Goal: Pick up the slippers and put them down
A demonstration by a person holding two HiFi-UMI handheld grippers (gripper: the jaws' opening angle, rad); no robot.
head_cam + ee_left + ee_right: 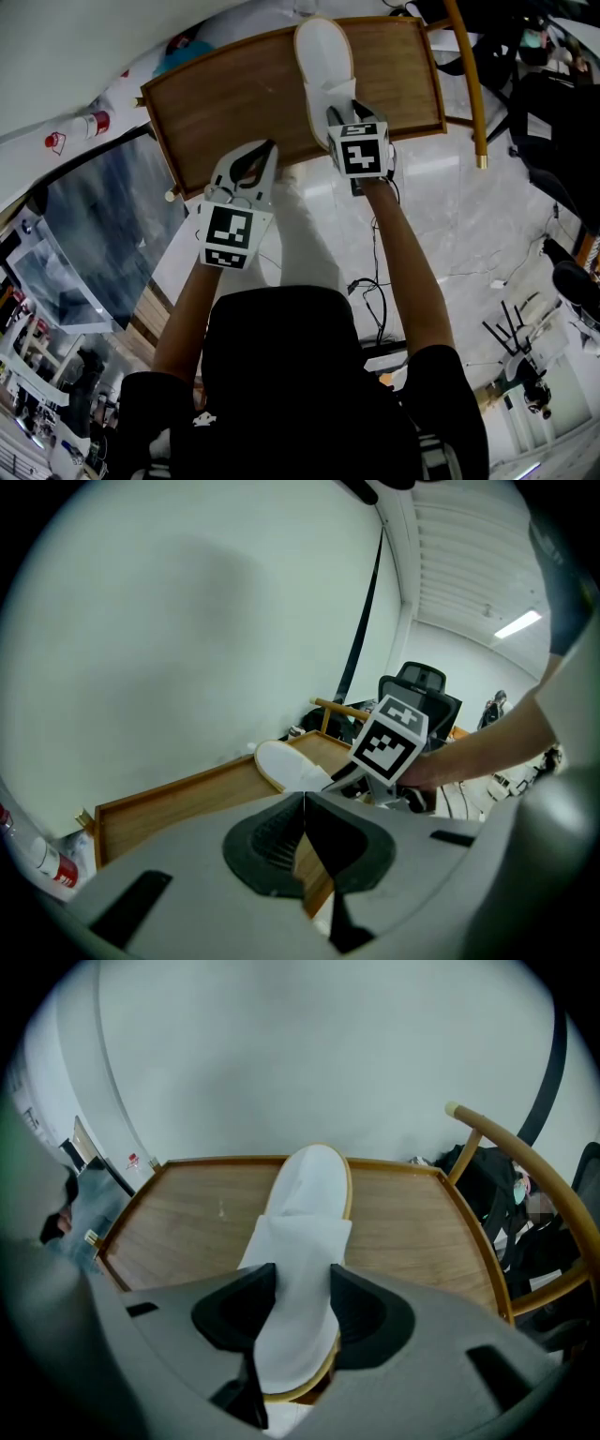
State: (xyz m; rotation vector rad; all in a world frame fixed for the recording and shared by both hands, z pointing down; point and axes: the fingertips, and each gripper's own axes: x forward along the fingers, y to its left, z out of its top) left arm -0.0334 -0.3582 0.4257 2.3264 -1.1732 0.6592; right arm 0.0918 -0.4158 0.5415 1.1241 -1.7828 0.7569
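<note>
Pale wall behind, glossy light floor [450, 234] with cables below. Brown rectangular wooden tabletop with a raised rim [234, 103] sits under both grippers. White flat fabric slipper with a tan-edged sole [323, 56] lies on it, toe pointing away from the right gripper [339, 111]. That gripper points steeply down, jaws clamped on the slipper's white upper band from both sides; the fabric fills the gap between the pads. The slipper's near end is covered by the gripper body and its marker cube, so the heel and how it meets the table edge can't be made out. Left gripper [262, 155] sits just left of the right one over the near table rim, jaws pressed together with nothing between. Can't tell if its tips touch the wood. Curved tan wooden chair rail [497, 1147] stands right of the right gripper, partly cut off. Person's arms visible; torso hides the floor nearest them.
</note>
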